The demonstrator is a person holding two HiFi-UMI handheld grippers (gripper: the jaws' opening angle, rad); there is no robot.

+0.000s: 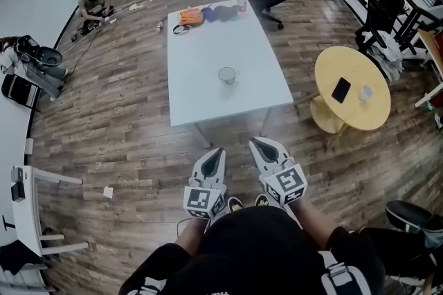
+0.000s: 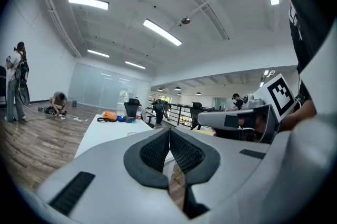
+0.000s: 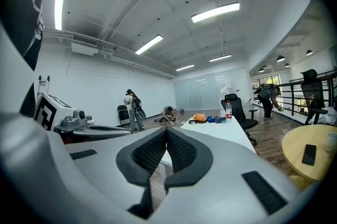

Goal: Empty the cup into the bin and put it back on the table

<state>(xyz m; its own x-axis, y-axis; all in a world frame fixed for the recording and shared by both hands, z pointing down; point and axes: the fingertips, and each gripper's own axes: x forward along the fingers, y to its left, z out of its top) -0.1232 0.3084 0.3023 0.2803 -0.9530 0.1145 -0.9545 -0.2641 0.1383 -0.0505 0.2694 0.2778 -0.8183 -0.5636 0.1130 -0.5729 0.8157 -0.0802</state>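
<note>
Clear cup [image 1: 227, 75] at 12 o'clock on the white table [image 1: 201, 96], contents unclear; your left gripper [image 1: 219, 152] and right gripper [image 1: 255, 142] closed, empty.

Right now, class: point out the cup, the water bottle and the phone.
cup [image 1: 227, 75]: head view, middle of the cup, seen from above.
water bottle [image 1: 241, 1]: head view, middle of its body.
phone [image 1: 341, 89]: head view, centre of its dark face.
</note>
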